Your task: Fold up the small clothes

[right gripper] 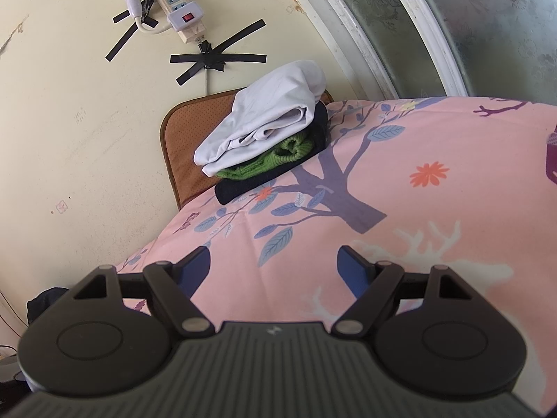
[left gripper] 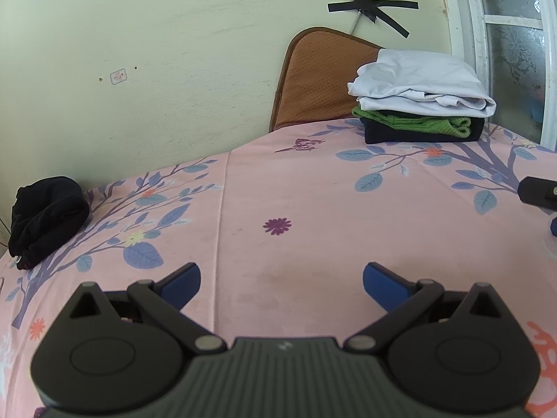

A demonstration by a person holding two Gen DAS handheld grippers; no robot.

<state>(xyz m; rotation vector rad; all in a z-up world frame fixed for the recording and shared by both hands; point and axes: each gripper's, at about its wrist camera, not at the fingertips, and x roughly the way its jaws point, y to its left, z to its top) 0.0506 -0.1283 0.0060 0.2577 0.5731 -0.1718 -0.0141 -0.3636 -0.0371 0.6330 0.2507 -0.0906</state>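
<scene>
Left gripper and right gripper both spread wide, holding nothing, over the pink sheet. Folded pile far corner, black garment bunched at left edge

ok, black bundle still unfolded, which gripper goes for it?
Left, probably. The black bundle lies on the sheet just ahead-left of the open left gripper. The right gripper, also open, faces the folded stack instead.

Bedsheet mid open; folded stack far-right, black garment left.
</scene>
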